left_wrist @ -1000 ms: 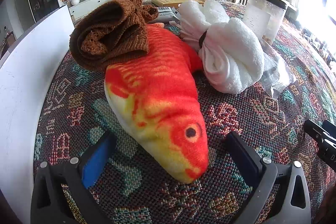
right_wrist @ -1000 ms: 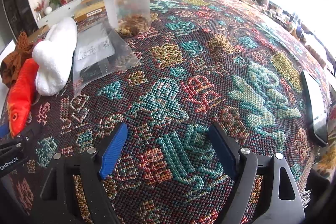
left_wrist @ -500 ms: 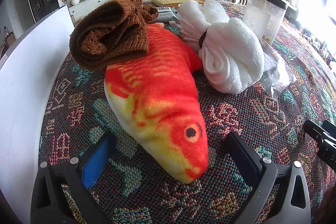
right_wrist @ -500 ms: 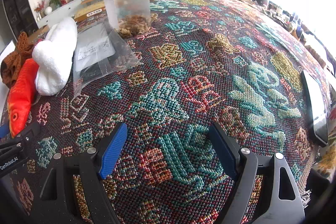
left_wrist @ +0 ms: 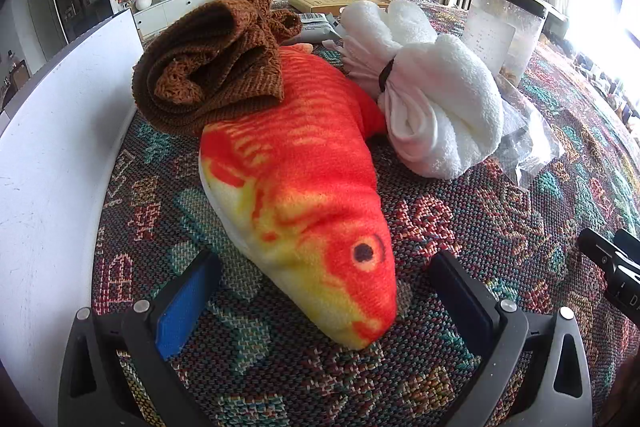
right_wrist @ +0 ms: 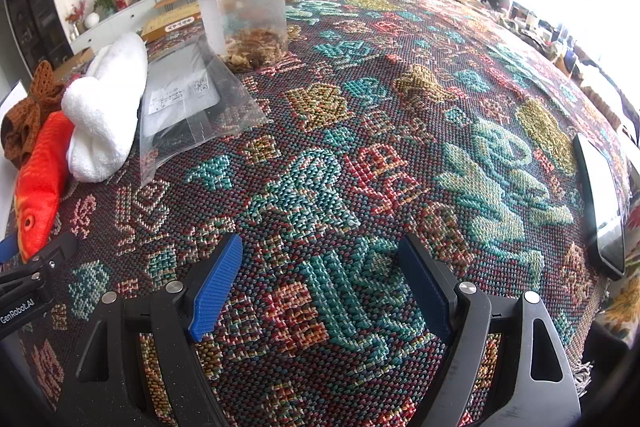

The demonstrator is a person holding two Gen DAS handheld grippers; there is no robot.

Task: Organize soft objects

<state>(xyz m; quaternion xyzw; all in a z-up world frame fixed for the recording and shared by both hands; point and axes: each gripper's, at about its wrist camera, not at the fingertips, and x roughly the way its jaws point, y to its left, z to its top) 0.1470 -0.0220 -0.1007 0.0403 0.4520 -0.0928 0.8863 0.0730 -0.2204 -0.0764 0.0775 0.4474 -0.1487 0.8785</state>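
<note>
A red and yellow plush fish lies on the patterned tablecloth, its head between the open fingers of my left gripper, which holds nothing. A folded brown knitted cloth rests on the fish's tail end. A white rolled towel tied with a dark band lies to the right of the fish. My right gripper is open and empty over bare tablecloth. In the right wrist view the fish, towel and brown cloth sit at the far left.
A clear jar with a black lid and a clear plastic bag lie beside the towel. A phone lies at the right table edge. A white board stands along the left. A flat box lies behind.
</note>
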